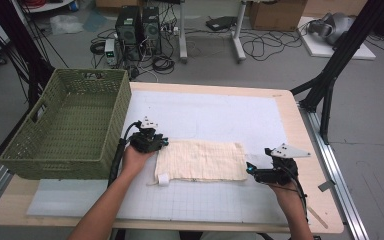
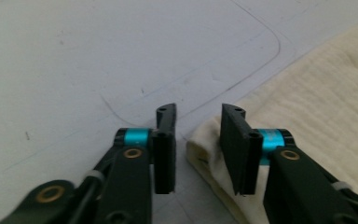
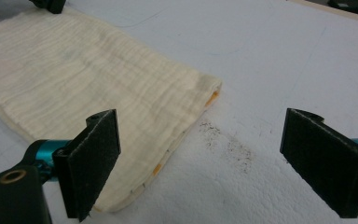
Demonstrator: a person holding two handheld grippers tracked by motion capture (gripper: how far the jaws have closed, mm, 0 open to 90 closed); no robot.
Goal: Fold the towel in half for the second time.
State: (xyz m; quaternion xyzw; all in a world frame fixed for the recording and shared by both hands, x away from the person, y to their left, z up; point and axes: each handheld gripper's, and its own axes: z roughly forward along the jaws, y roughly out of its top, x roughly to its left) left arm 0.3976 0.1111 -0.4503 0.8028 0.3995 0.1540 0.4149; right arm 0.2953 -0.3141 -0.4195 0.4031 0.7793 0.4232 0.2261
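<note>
Left gripper (image 2: 198,149) jaws narrowed around cloth (image 1: 200,160) corner, not yet pinching; right gripper (image 3: 200,163) wide open, empty, just beside cloth edge on table (image 1: 220,112)

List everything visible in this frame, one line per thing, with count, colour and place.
folded cloth: 1, cream, flat on the mat between both grippers
basket: 1, green woven, table's left end
mat: 1, white gridded, covering the table
table: 1, light wood
computer towers: 2, black, floor beyond the table
cardboard box: 1, brown, floor at back
left gripper: 1, black, jaws narrowly apart at the cloth's corner
right gripper: 1, black, jaws wide, at the cloth's right edge
</note>
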